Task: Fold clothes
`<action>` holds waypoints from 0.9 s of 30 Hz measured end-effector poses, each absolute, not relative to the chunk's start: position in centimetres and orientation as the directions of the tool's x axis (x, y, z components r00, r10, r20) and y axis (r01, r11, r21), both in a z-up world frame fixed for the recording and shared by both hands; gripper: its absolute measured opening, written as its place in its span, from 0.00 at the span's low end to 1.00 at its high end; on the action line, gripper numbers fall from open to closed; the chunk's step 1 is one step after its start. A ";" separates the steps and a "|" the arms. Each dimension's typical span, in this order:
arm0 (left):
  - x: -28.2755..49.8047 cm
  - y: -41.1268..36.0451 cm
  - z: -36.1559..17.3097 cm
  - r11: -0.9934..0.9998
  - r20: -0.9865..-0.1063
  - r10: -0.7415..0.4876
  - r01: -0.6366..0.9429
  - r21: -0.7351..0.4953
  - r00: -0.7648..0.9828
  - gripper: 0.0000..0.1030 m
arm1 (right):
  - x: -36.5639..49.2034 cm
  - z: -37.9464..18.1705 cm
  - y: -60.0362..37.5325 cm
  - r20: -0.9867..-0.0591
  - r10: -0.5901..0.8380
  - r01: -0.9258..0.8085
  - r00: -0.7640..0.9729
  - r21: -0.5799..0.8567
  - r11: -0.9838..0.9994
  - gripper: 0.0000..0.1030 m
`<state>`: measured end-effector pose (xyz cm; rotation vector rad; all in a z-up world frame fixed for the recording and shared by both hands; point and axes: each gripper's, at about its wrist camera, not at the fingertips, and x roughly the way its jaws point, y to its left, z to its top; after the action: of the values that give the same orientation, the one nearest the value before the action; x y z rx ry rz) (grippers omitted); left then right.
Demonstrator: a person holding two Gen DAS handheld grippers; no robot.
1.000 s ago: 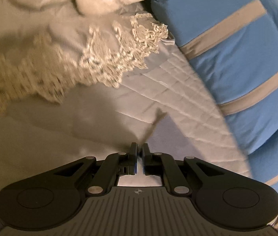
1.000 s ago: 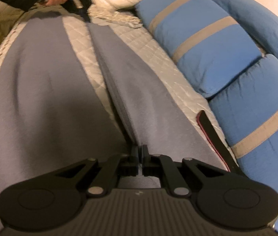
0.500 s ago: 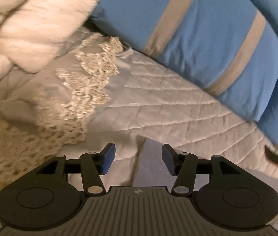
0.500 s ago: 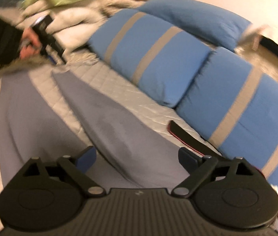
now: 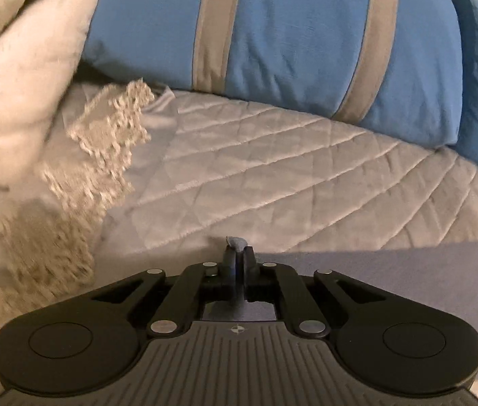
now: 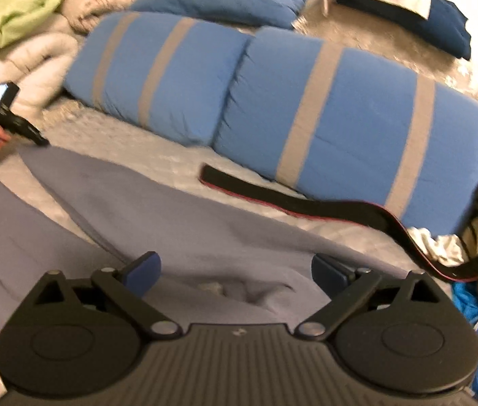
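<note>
A quilted bed [image 6: 158, 155] is carrying two striped blue pillows [image 6: 340, 115] along its far edge. Grey-blue trousers [image 6: 178, 216] are lying spread across its middle. The right tool [image 6: 235, 272] is hovering wide open above them; the left tool [image 5: 238, 253] is pinching a trouser-leg tip.

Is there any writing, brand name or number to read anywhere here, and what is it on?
No readable words or numbers.
A small round emblem on the left gripper body and a tiny mark on the right gripper body are only symbols.
The striped blue pillows and grey garment show no label.
</note>
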<state>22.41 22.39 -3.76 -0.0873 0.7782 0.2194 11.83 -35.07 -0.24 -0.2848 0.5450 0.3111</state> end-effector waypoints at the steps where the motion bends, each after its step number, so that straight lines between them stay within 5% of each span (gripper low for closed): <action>1: 22.5 22.7 -3.5 0.971 -0.701 0.173 -0.241 0.001 0.692 0.03 | 11.9 -0.5 -35.7 -0.556 0.197 -0.355 0.807 -0.192 0.915 0.97; 20: 24.3 26.9 -1.1 0.948 -0.730 0.244 -0.314 0.043 0.638 0.04 | 11.6 -1.8 -41.9 -0.613 0.036 -0.255 0.789 -0.273 0.928 0.97; 23: 24.0 27.5 -0.7 0.947 -0.745 0.233 -0.318 0.030 0.624 0.13 | 11.5 -1.8 -42.1 -0.607 0.033 -0.261 0.794 -0.292 0.920 0.98; 25: 23.7 27.9 -0.2 0.946 -0.756 0.224 -0.323 0.017 0.616 0.37 | 11.8 -1.9 -42.3 -0.607 0.038 -0.258 0.794 -0.279 0.925 0.99; 27: 23.1 27.8 0.7 0.955 -0.743 0.225 -0.293 0.041 0.630 0.45 | 12.0 -2.0 -42.3 -0.609 0.047 -0.260 0.792 -0.266 0.928 0.99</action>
<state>23.10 27.81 0.70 -0.0867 0.8383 0.2968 12.03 -42.32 -1.99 -0.3491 0.6382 0.1688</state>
